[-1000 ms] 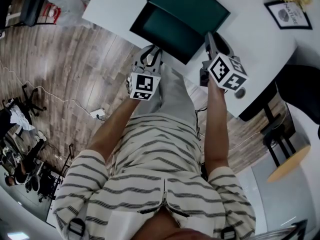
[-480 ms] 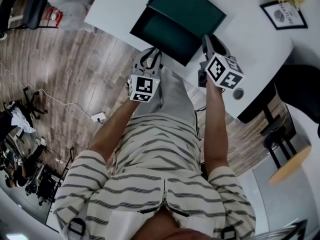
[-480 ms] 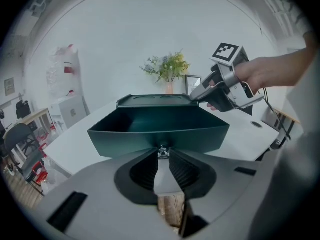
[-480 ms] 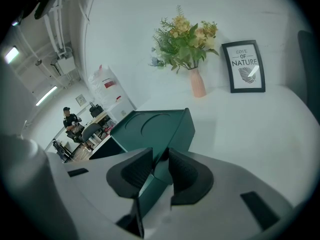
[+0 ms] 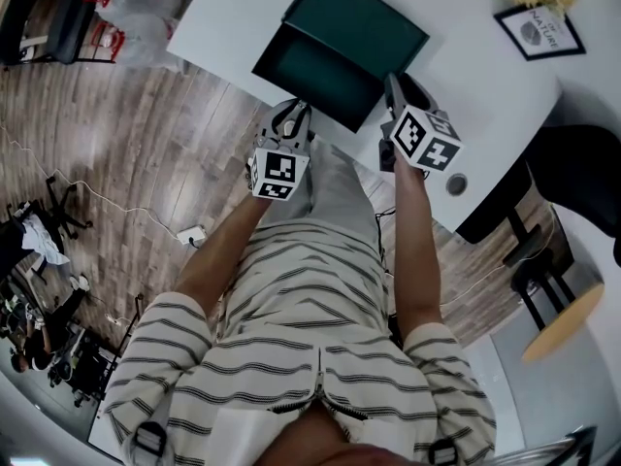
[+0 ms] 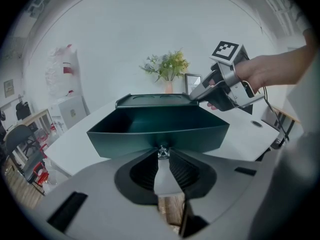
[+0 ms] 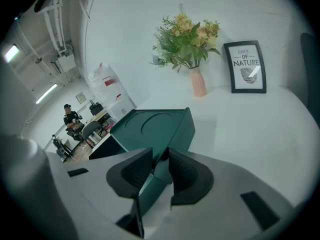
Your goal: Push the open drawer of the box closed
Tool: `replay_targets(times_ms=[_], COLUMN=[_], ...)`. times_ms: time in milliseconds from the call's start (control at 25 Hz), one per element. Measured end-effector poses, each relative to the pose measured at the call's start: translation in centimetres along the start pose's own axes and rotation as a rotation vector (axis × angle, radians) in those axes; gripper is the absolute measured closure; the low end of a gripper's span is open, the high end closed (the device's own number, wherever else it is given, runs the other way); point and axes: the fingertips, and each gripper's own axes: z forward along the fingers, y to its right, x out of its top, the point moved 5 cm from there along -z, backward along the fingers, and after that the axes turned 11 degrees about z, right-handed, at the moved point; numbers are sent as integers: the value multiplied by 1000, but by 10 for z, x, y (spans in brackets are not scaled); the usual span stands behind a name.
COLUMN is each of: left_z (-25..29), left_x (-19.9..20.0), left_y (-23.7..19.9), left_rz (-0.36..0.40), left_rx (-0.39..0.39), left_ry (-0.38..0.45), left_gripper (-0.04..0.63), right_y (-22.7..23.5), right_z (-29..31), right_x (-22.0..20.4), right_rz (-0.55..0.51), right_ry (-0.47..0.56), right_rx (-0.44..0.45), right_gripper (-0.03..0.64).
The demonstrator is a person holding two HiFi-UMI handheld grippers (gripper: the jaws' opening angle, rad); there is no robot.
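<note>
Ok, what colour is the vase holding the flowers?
The vase is pale pink, clearest in the right gripper view.

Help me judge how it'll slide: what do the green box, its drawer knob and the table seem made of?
Box: probably plastic, matte dark green, thin moulded walls.
Knob: likely metal, small, silvery, glinting.
Table: smooth white top, faint sheen; laminate or painted board, can't tell.
</note>
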Motion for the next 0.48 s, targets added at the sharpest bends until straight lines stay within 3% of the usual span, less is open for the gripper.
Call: replay_targets(times_ms=[480], left_z=[9], left_x=[1], left_y=[1], left_rz=[10], left_rx=[4], left_ry=[-18], left_gripper=[528], right_y=[1], right_z=[0], right_x=[0], right_rz=[-14], right_ry=[-15], right_rx=[-1], right_gripper=[500])
